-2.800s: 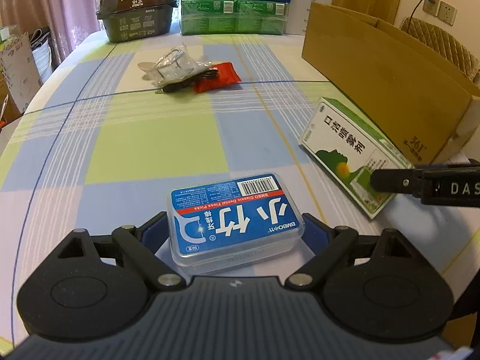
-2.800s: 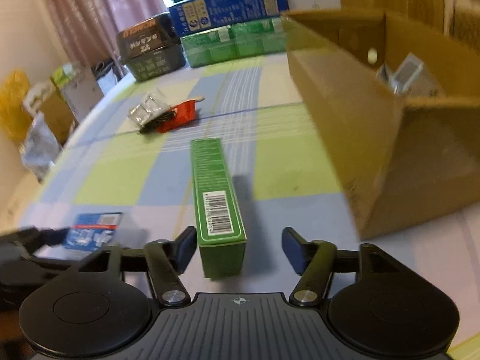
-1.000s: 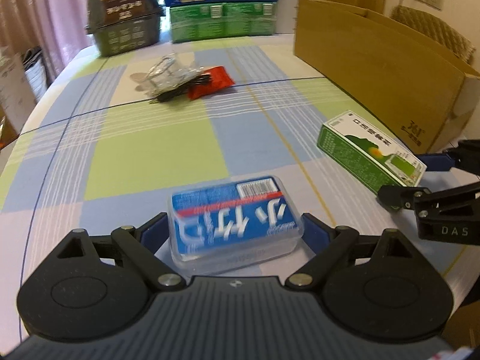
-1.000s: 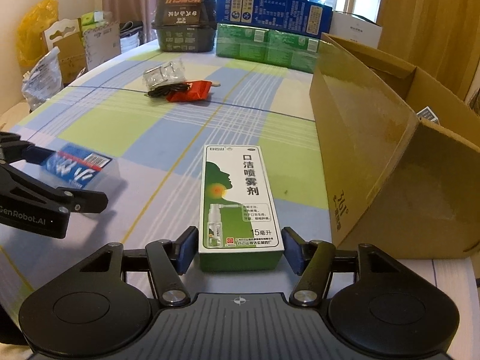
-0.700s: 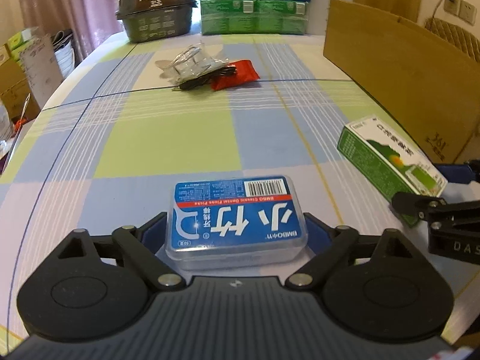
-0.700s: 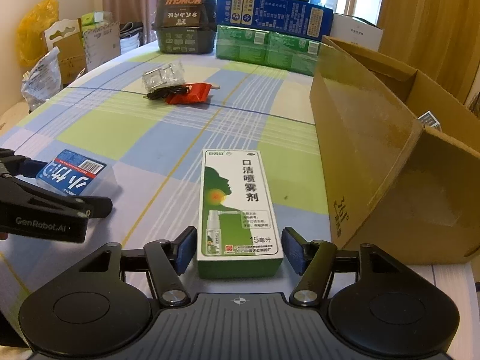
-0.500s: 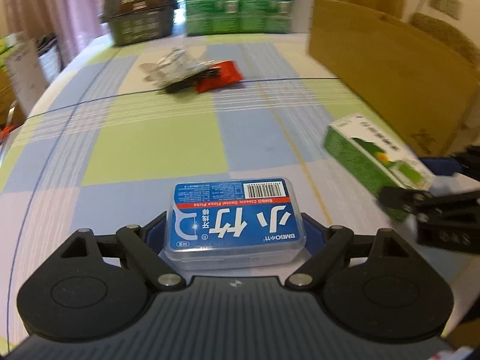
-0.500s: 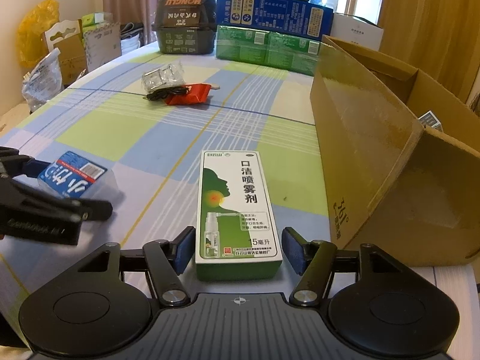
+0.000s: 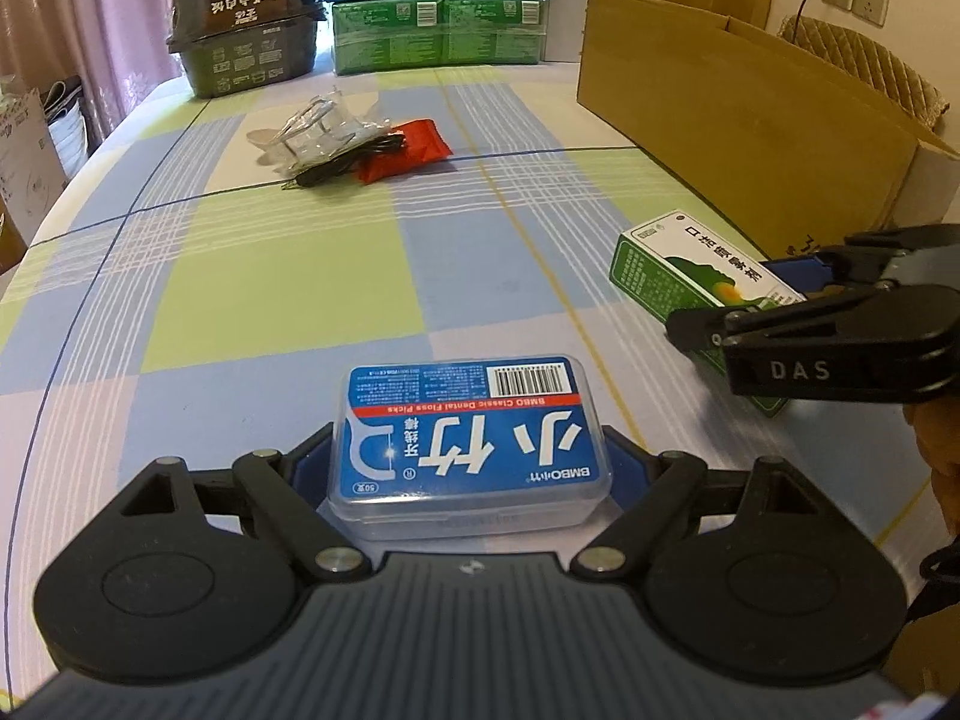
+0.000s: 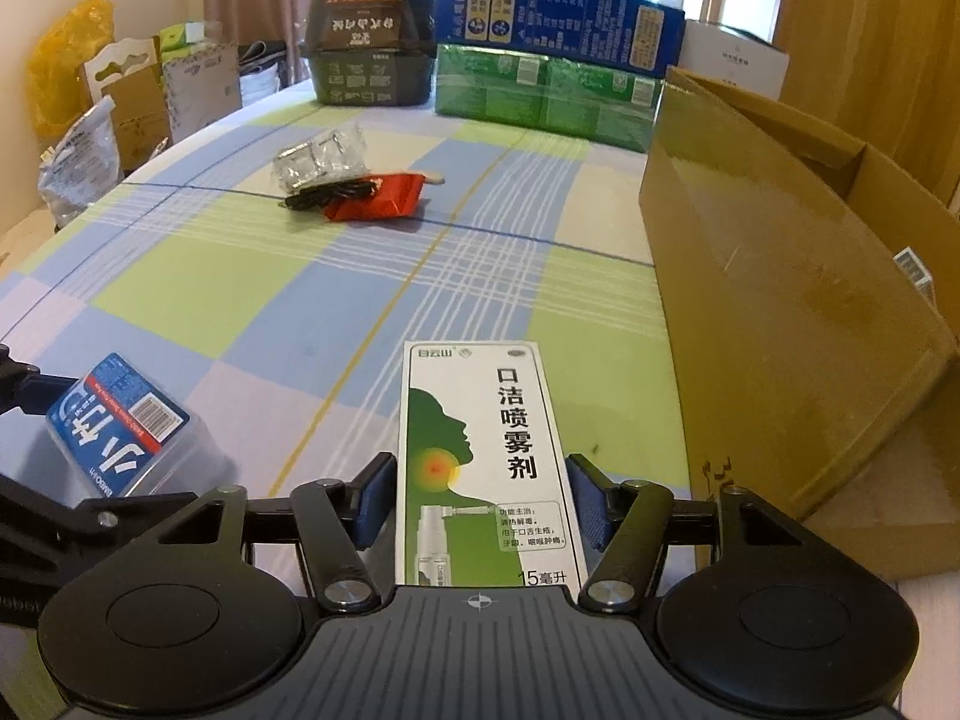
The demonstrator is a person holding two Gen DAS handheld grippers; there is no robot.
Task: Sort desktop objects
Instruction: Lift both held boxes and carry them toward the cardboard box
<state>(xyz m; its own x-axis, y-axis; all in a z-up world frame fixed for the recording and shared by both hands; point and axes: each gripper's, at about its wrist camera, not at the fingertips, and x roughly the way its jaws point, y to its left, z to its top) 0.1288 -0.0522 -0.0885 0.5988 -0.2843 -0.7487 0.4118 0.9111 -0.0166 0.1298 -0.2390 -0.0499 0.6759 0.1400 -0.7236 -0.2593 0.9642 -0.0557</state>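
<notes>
My left gripper is shut on a clear dental floss box with a blue label. In the right wrist view the floss box hangs tilted, just above the cloth at the far left. A green and white throat spray box lies flat, face up, on the checked tablecloth. My right gripper is open around its near half, with the pads close beside its long sides. In the left wrist view the spray box and right gripper are at the right.
A big open cardboard box stands along the right side, close to the spray box. Mid-table lie a red packet, a clear plastic packet and a black cable. Stacked cartons line the far edge.
The spray box turned from its narrow side to lying flat. My right gripper moved forward, so the box now sits deeper between its fingers. The left gripper kept its hold on the floss box.
</notes>
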